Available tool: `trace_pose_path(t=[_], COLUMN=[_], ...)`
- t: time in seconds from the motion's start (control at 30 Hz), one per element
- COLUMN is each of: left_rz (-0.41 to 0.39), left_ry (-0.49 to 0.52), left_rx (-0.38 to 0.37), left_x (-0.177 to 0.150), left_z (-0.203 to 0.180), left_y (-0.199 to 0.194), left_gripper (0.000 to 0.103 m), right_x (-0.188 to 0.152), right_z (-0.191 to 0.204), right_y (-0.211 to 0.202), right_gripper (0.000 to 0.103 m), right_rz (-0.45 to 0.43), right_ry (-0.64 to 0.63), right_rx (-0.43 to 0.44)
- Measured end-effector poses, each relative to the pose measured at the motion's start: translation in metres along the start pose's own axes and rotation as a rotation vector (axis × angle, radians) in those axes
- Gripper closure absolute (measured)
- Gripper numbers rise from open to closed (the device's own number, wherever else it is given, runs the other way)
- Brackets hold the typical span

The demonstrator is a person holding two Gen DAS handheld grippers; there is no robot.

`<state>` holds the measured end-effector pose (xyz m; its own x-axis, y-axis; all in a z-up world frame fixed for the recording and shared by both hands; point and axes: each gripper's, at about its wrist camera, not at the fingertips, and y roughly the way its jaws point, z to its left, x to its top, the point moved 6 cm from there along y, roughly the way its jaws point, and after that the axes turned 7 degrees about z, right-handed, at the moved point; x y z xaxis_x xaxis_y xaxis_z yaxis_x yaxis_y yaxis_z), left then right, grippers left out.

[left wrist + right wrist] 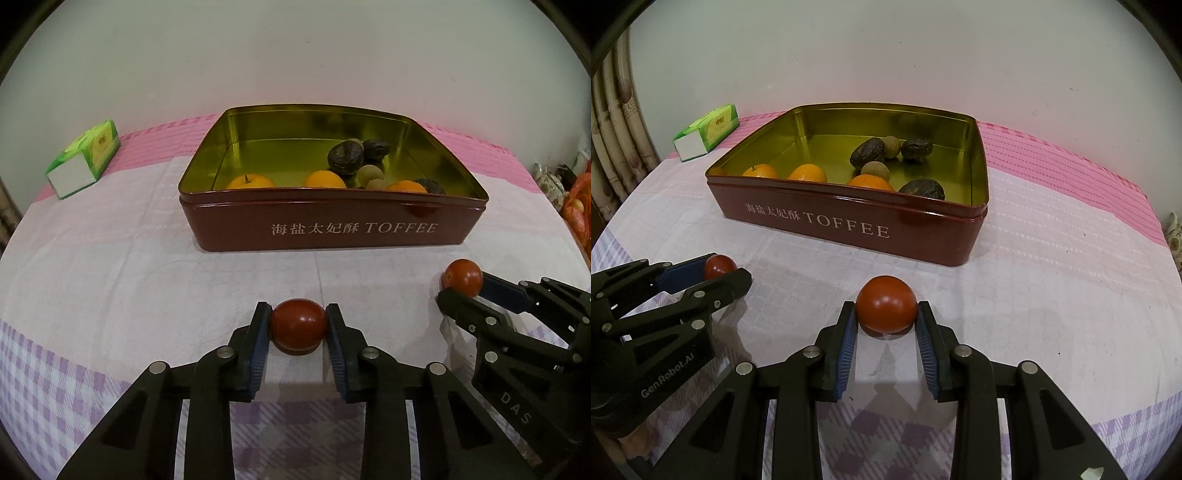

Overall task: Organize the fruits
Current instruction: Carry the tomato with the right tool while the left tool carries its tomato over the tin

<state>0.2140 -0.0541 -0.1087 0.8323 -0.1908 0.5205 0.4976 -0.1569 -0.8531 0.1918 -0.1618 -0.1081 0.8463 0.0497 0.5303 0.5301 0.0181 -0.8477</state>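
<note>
My left gripper (298, 314) is shut on a dark red tomato (299, 326), its blue pads pressing both sides, low over the cloth. My right gripper (886, 310) is shut on a second red tomato (886, 308) in the same way. Each gripper shows in the other's view: the right gripper (461, 286) at the right edge and the left gripper (724, 271) at the left, each with its tomato. Behind both stands an open maroon TOFFEE tin (332, 195) (849, 192) holding oranges (325, 179), dark wrinkled fruits (345, 155) and small brown round fruits (371, 173).
A green tissue pack (86, 158) (707, 127) lies at the back left of the table. The table wears a white, pink and purple checked cloth (129, 258). A wall stands close behind, curtains hang at the far left (613, 129), and clutter sits off the right edge (569, 184).
</note>
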Motion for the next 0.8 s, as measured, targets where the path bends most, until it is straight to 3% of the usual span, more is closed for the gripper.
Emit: trace_pose_path(t=[0.8], left_rz=[0.021], left_ry=[-0.002], left_rx=[-0.009], left_x=[-0.0014], left_z=[-0.0017], left_y=[-0.0009], left_gripper=[0.072], right_x=[-0.0005], right_z=[-0.0028], right_y=[-0.0050], right_gripper=[0.074], right_rz=[0.037], right_ry=[0.031], right_rx=[0.032])
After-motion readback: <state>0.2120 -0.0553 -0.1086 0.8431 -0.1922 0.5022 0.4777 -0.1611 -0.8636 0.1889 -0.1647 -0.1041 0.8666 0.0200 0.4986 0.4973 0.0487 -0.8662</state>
